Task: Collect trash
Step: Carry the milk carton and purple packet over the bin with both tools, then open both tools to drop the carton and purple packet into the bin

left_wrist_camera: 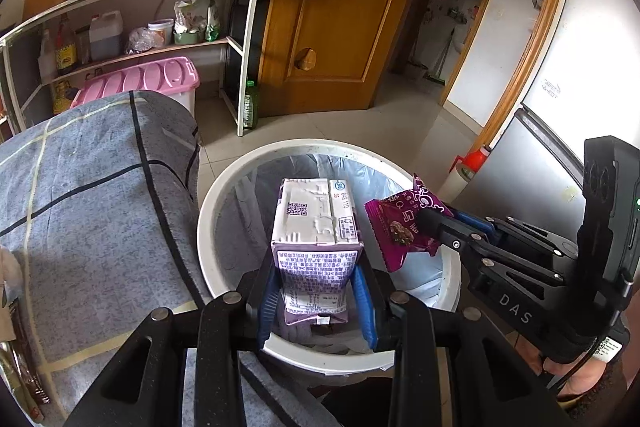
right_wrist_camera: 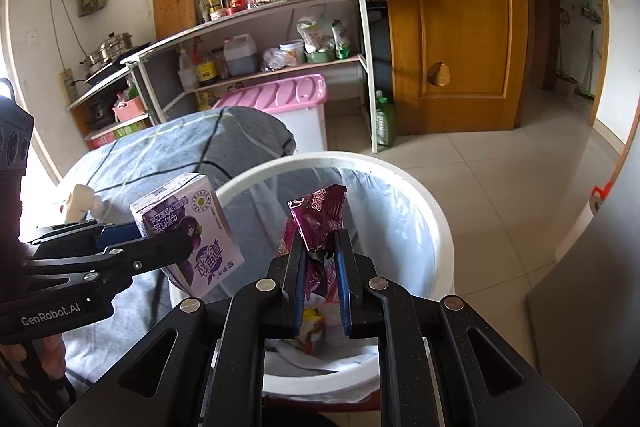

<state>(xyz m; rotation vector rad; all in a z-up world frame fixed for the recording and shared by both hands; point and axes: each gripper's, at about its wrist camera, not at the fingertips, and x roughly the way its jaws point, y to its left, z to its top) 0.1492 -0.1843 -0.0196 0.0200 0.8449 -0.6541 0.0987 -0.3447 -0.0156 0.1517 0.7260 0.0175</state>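
Two tools hang over the round white plastic-lined trash bin [left_wrist_camera: 224, 195] at lower centre: left tool [left_wrist_camera: 316, 301] clamps a purple-and-white drink carton [left_wrist_camera: 314, 231]; right tool [right_wrist_camera: 320, 291] pinches a crumpled magenta snack wrapper [right_wrist_camera: 316, 219].

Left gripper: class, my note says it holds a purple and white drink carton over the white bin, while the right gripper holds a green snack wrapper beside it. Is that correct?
One detail is wrong: the snack wrapper in the right gripper is purple, not green, as the right wrist view shows. The rest stands: the left gripper holds the purple and white drink carton over the white bin.
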